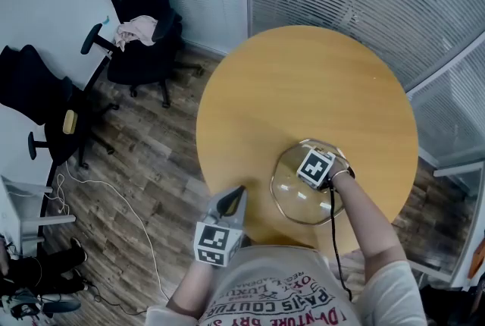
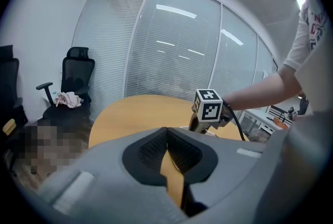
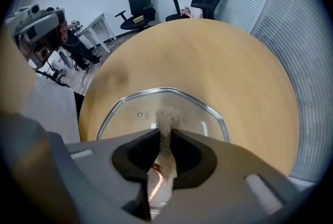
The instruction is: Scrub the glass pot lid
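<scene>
Pinching a thin tan scouring pad (image 3: 166, 120) in my right gripper (image 3: 165, 132), I have its far end down on the glass pot lid (image 1: 292, 199). The lid lies on the round wooden table (image 1: 303, 82) near my edge, directly under those jaws. My left gripper (image 1: 236, 197) hangs just off the table's rim, apart from the lid, its jaws pressed together on nothing.
</scene>
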Demonstrator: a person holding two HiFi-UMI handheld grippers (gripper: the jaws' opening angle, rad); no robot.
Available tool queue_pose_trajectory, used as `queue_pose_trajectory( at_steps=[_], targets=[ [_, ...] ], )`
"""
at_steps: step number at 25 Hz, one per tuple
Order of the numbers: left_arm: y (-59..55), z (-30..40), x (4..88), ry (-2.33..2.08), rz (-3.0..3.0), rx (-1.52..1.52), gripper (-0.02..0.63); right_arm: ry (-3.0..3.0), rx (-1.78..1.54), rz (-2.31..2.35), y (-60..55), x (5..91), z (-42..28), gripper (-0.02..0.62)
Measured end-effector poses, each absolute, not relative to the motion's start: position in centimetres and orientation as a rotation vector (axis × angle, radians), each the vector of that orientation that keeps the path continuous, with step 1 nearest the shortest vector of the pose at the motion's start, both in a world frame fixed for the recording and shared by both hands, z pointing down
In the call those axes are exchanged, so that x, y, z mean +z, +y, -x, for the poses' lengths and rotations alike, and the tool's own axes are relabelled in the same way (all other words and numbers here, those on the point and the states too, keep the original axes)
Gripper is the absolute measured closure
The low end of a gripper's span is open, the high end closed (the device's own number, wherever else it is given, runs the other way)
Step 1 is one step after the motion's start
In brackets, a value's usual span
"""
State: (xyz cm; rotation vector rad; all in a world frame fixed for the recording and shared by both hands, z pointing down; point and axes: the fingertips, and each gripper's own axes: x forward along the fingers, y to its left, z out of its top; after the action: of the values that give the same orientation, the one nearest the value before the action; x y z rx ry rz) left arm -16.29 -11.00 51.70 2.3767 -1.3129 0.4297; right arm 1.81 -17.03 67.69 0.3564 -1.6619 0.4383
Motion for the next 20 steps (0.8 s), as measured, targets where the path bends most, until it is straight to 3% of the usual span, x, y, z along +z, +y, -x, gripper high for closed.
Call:
queue_pose_trajectory(
  at_steps=[20],
  targets=[
    [-11.4, 14.6, 52.0, -1.266, -2.402, 0.452, 0.598, -1.717, 0.145, -0.014, -10.4, 67.6, 2.2, 0.528]
  ],
)
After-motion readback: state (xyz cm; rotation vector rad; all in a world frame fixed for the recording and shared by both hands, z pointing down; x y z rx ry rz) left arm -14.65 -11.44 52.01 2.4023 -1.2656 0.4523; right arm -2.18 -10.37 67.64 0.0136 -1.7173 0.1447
